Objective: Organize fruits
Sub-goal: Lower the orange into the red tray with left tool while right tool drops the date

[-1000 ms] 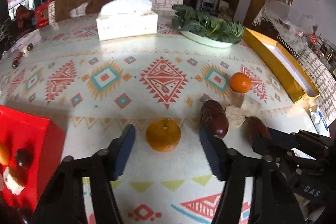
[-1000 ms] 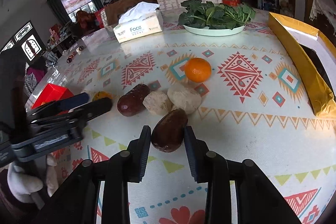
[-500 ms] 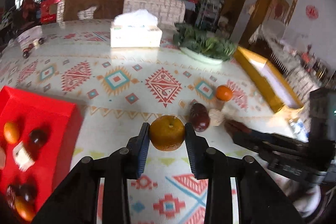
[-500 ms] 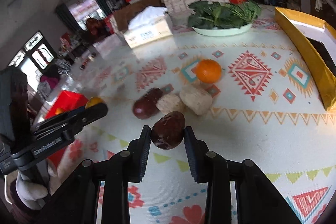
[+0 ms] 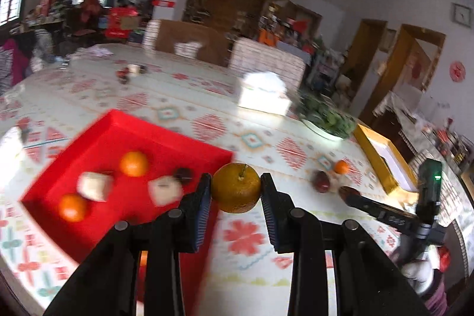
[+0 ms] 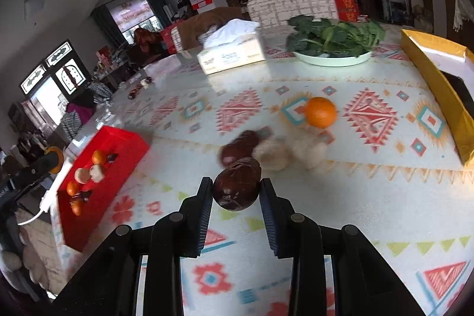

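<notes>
My left gripper (image 5: 236,194) is shut on a dull orange tangerine (image 5: 236,187) and holds it in the air by the right edge of the red tray (image 5: 97,138). The tray holds several fruits: oranges (image 5: 134,163), pale lumps (image 5: 94,186) and dark ones. My right gripper (image 6: 236,194) is shut on a dark brown wrinkled fruit (image 6: 237,187), lifted above the table. Below it on the table lie another dark red fruit (image 6: 240,145), two pale lumps (image 6: 274,156) and a bright orange (image 6: 320,112). The red tray (image 6: 118,142) is far left in the right wrist view.
A tissue box (image 6: 231,55), a white plate of green leaves (image 6: 334,58) and a gold box (image 6: 438,85) stand at the far side and right of the patterned tablecloth (image 6: 385,197). Chairs stand behind the table.
Both grippers have risen with their fruit. The left one has swung left with the tangerine to the red tray's edge. The right one has lifted the dark fruit further off the table.
</notes>
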Motion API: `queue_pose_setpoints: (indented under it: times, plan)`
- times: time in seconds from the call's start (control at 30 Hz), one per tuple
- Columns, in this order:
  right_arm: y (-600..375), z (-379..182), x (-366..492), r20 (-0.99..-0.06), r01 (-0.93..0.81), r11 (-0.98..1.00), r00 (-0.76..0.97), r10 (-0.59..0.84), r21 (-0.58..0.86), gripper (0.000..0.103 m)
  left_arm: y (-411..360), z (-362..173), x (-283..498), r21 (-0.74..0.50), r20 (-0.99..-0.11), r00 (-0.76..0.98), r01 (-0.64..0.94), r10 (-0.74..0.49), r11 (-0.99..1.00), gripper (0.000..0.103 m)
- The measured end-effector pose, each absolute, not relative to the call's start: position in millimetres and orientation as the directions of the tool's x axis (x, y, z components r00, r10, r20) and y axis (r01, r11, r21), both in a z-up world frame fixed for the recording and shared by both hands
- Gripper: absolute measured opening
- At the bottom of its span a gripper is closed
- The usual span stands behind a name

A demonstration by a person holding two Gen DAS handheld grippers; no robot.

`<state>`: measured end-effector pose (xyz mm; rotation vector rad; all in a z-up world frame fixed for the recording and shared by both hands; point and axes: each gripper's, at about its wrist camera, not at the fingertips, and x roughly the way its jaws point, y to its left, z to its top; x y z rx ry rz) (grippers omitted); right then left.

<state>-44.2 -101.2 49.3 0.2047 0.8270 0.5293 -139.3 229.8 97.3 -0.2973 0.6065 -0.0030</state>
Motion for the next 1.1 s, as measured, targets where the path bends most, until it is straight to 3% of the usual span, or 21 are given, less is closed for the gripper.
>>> queue_pose_setpoints:
  times: [0.5,1.1]
  plan:
    - [49,98,-68,-0.617,-0.59,0.699,0.389,0.684,0.404,0.036,323,56,-163,-0.332,-0.618,0.786,-0.248,-0.011,0.91,0.032]
    - [154,51,-55,-0.738,-0.634,0.704,0.299,0.605,0.32,0.036,357,33,-149,-0.339,-0.67,0.742,-0.296,-0.008,0.893,0.032]
